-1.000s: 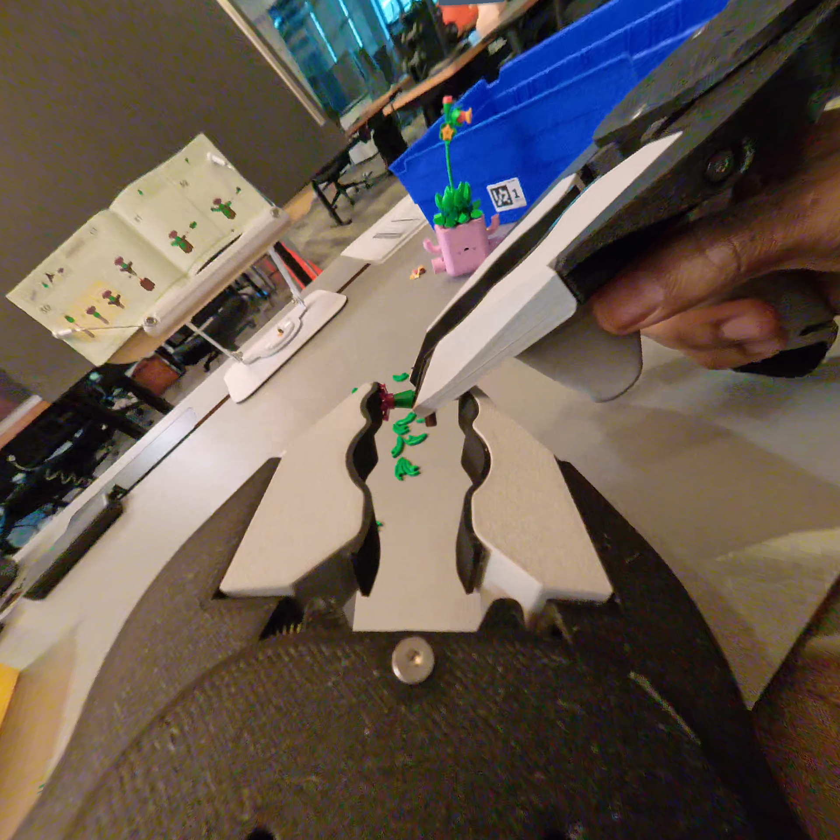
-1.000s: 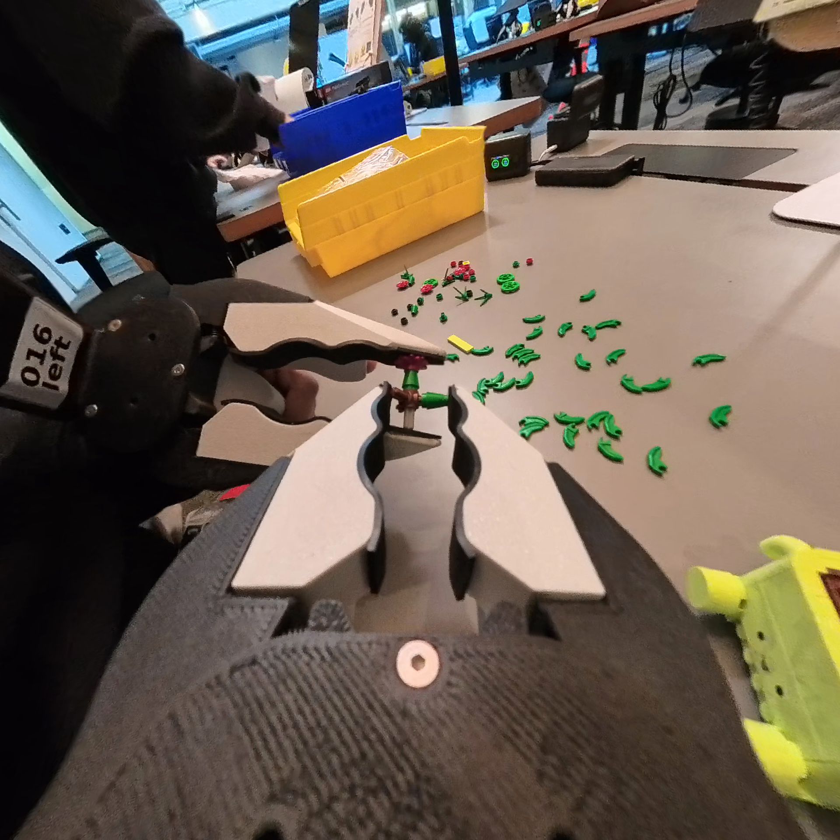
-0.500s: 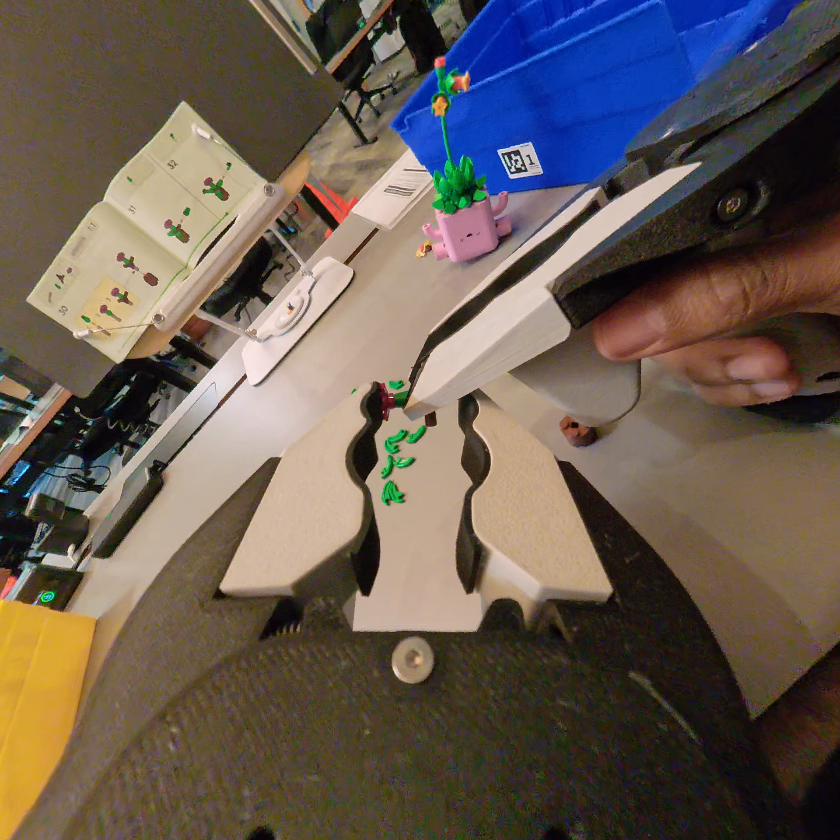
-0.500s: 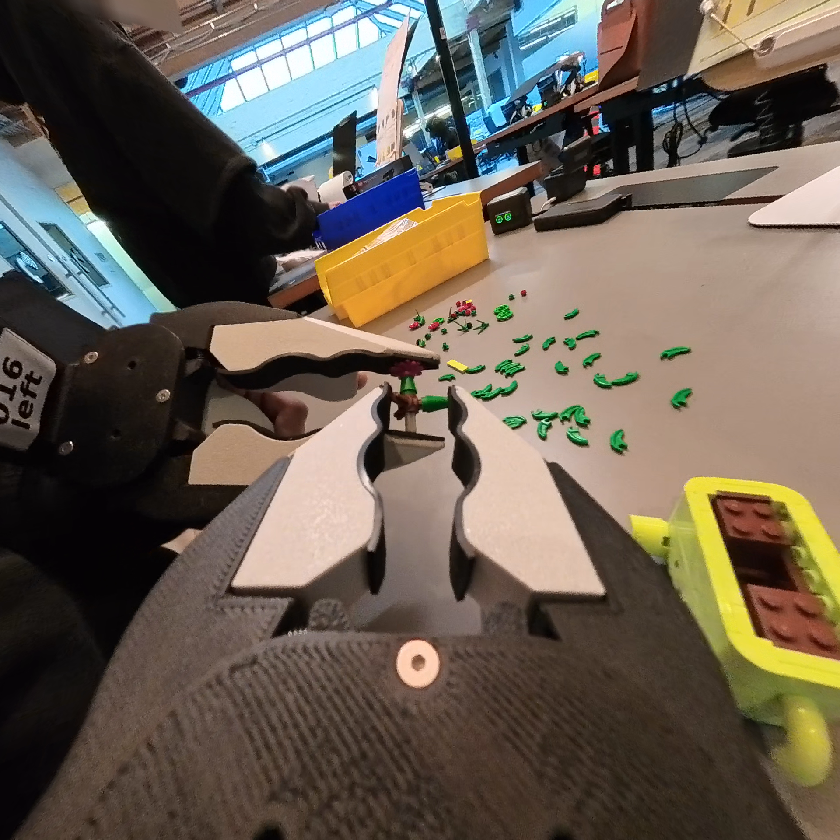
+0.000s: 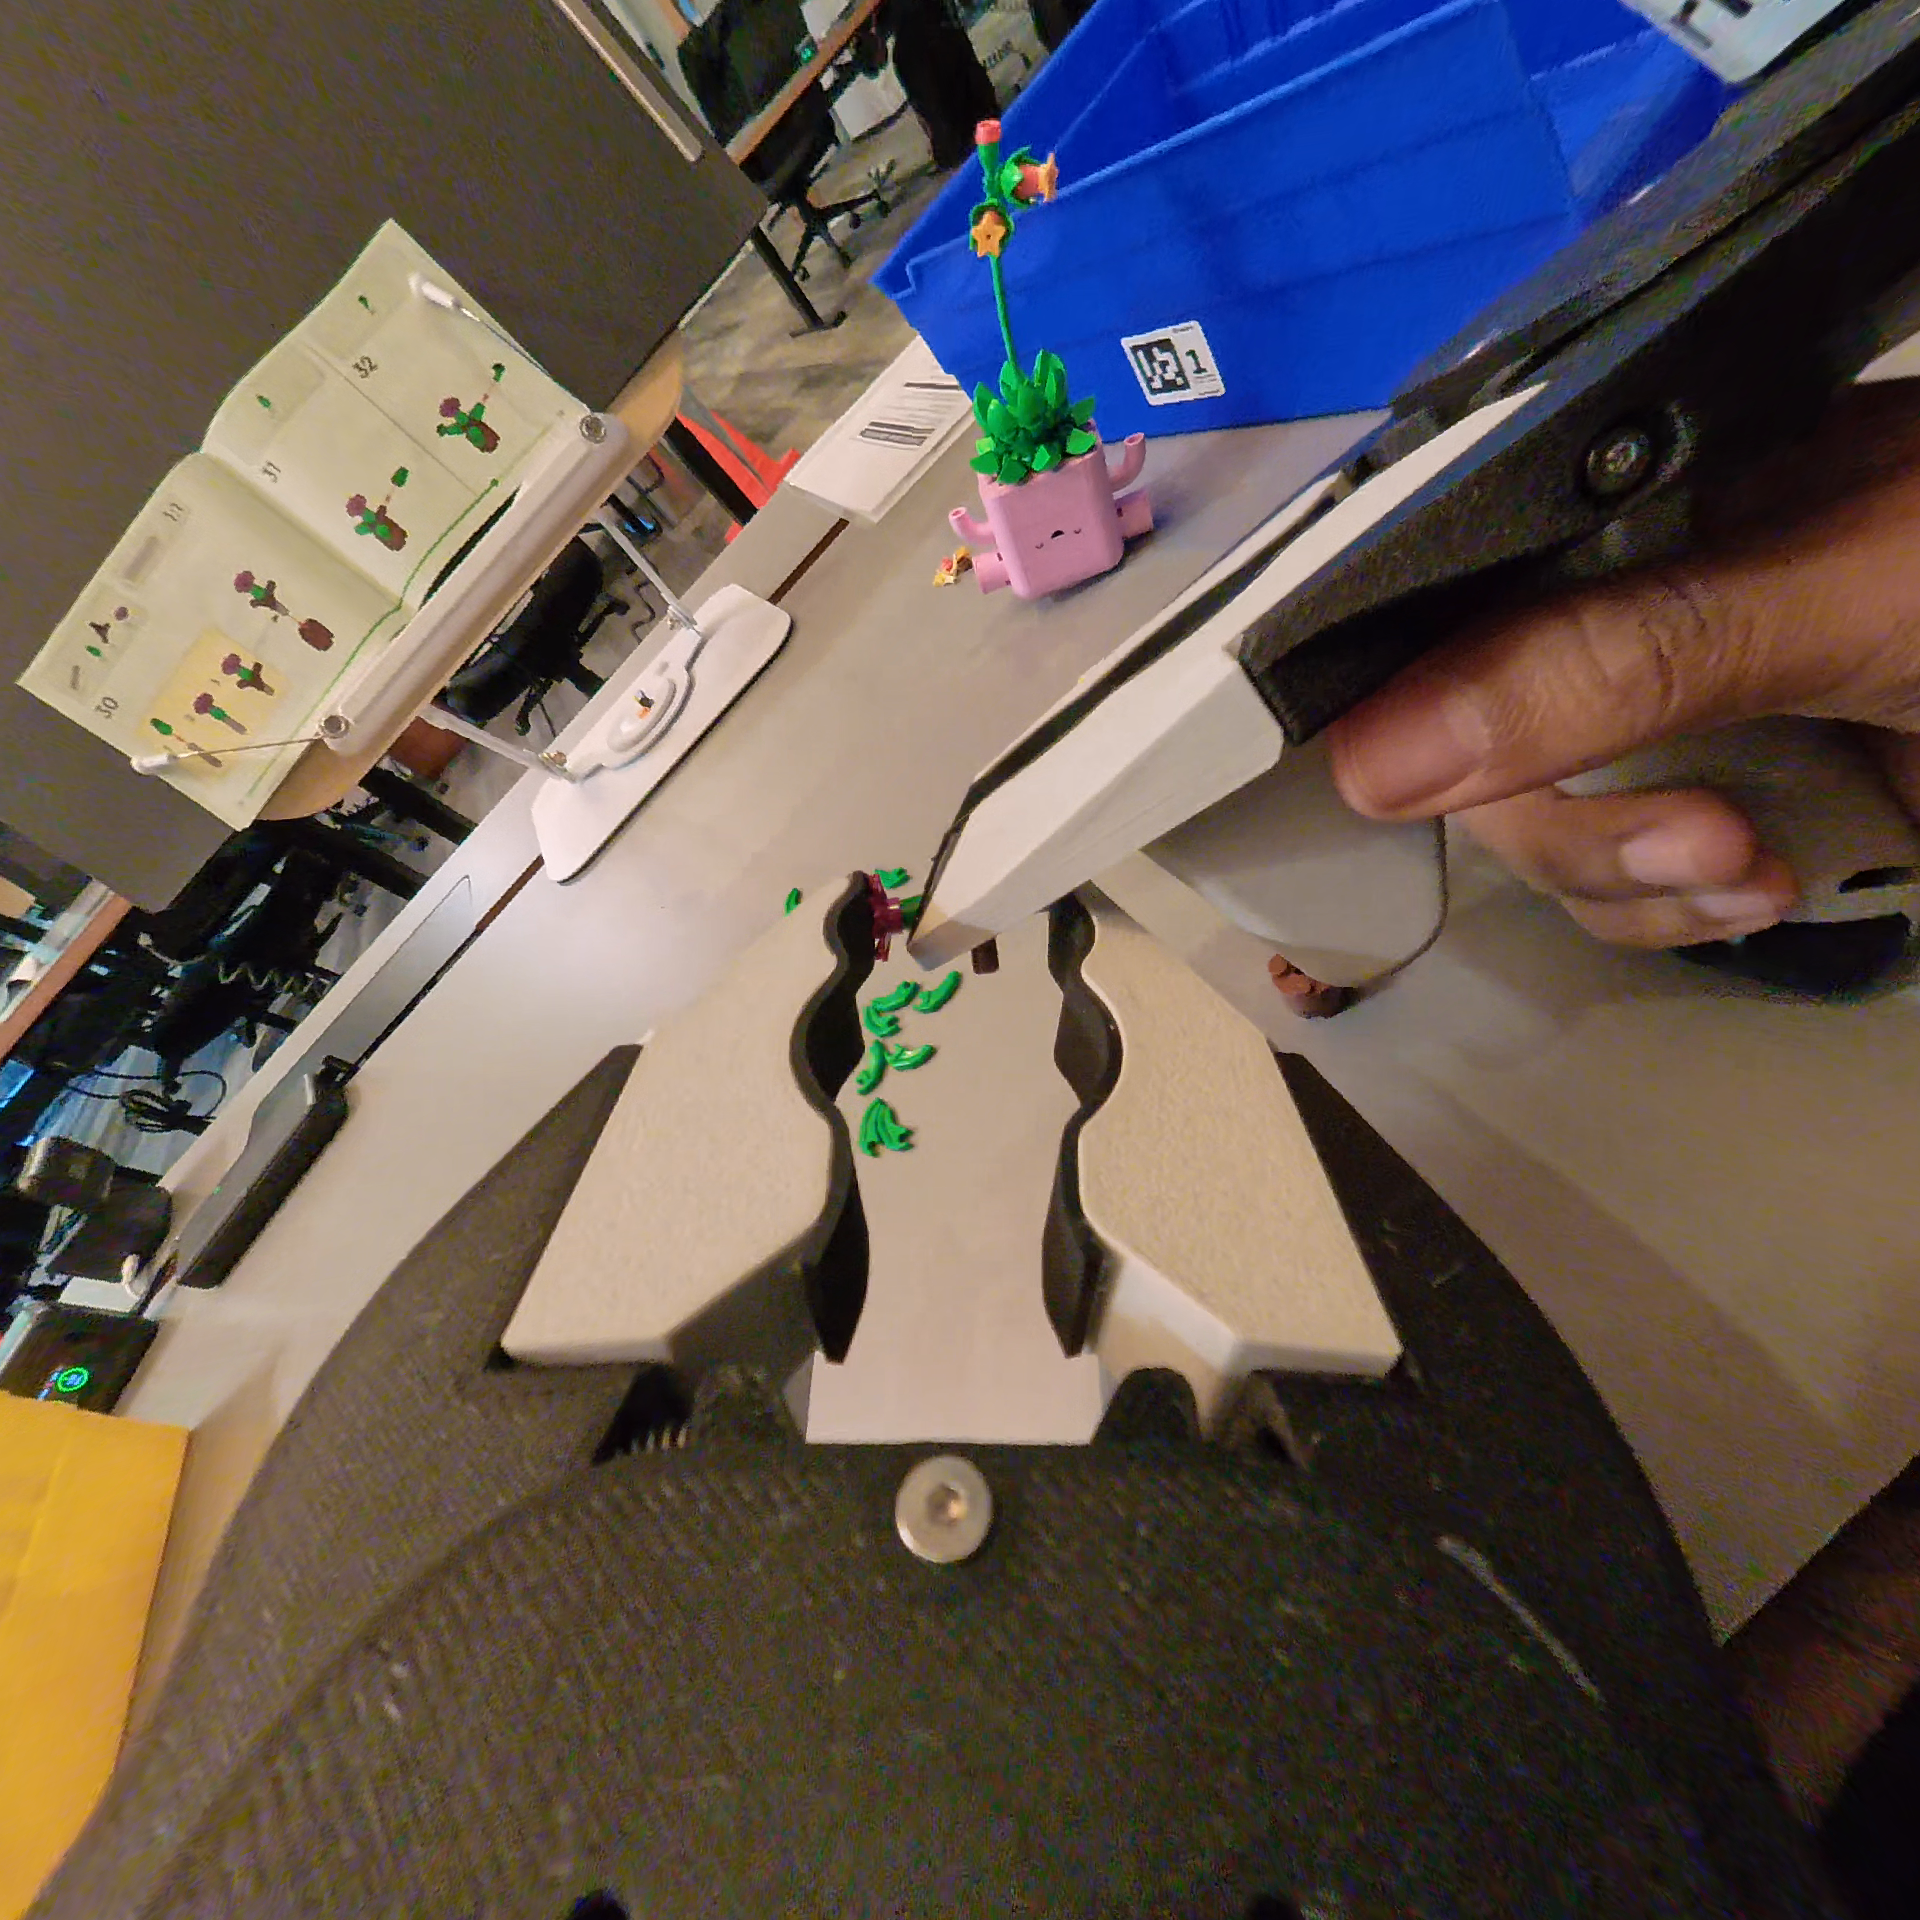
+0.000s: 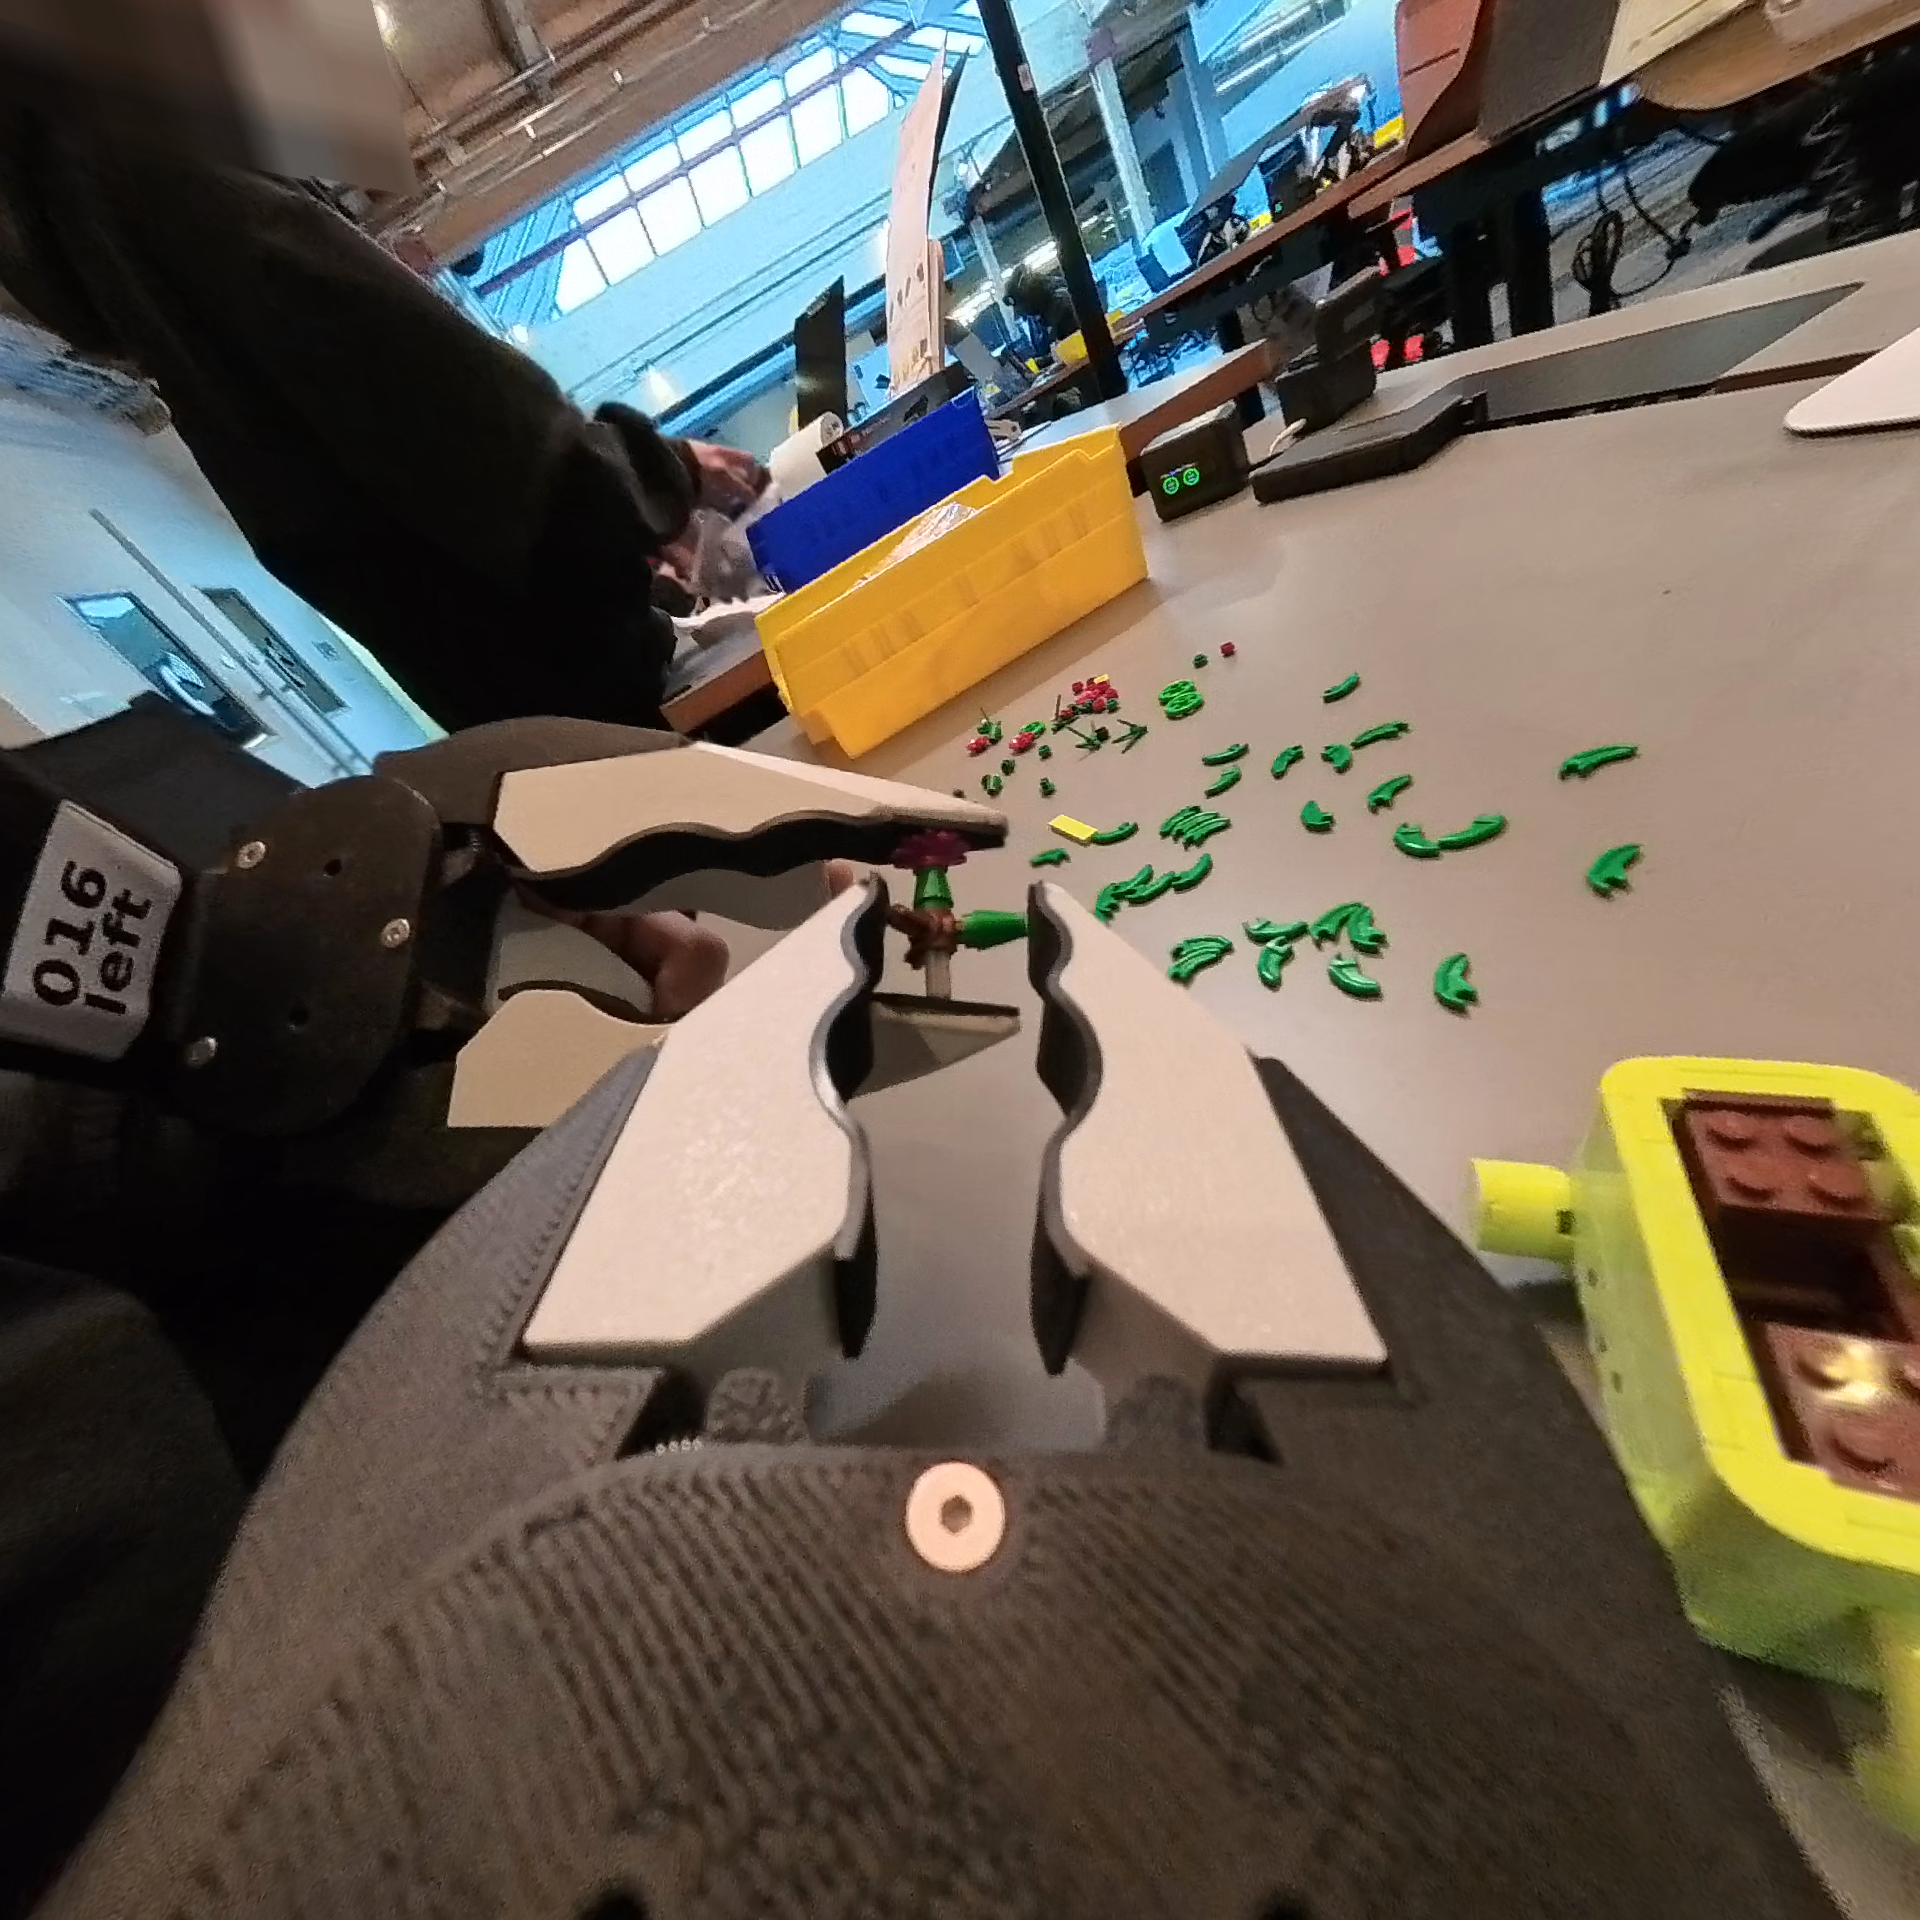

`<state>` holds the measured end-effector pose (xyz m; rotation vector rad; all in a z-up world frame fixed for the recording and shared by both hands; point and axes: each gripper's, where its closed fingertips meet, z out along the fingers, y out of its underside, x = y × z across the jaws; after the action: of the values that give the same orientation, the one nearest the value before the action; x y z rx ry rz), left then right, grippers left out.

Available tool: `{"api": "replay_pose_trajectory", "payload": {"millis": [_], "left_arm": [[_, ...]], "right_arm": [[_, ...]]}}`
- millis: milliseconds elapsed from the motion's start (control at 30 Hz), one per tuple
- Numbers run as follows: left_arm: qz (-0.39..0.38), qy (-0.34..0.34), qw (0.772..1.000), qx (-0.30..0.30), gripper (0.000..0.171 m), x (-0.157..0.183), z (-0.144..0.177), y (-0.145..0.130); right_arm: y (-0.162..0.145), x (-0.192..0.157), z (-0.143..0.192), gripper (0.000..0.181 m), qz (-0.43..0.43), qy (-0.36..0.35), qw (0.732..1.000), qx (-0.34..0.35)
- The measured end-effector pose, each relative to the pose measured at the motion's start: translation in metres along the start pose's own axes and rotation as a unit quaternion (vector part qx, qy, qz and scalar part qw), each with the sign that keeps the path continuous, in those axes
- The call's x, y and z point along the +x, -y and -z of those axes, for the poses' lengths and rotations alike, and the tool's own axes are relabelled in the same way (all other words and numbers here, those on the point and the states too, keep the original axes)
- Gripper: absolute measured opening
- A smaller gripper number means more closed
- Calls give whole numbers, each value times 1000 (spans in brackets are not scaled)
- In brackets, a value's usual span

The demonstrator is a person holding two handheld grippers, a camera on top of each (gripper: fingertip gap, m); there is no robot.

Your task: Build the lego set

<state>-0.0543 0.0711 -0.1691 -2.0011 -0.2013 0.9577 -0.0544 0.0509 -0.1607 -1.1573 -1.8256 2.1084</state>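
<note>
A small flower stem piece [image 6: 928, 928] has a dark magenta flower on top, a green stem, a brown joint, a green side stem and a pale peg below. My left gripper [image 5: 956, 914] is shut on it top to bottom. In the right wrist view its upper finger [image 6: 831, 800] presses on the flower and its lower finger [image 6: 935, 1013] sits under the peg. My right gripper [image 6: 954, 899] is shut on it sideways, one pad on the brown joint, the other on the green side stem. In the left wrist view the flower [image 5: 881, 912] touches my left finger; the right gripper's finger [image 5: 1091, 790] hides the rest.
Many green leaf pieces [image 6: 1351, 914] and small red bits lie on the grey table [image 6: 1558, 623]. A lime pot with brown bricks [image 6: 1714, 1299] lies at near right. Beyond are a yellow bin [image 6: 956, 592], a pink potted plant model [image 5: 1049, 530], a blue bin [image 5: 1299, 208] and an instruction booklet on a stand [image 5: 301, 520]. My two grippers' fingertips are within a few centimetres of each other.
Both grippers have tilted and shifted together with the flower stem piece held between them. The lime pot has come further into the right wrist view. Both grasps look unchanged.
</note>
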Motion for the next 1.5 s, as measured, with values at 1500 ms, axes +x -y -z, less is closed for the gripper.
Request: {"api": "replay_pose_trajectory", "payload": {"millis": [1500], "left_arm": [[20,5,1000,0,31,-5,6,-3]], "right_arm": [[-3,-7,-5,28,2,7,1000,-1]]}}
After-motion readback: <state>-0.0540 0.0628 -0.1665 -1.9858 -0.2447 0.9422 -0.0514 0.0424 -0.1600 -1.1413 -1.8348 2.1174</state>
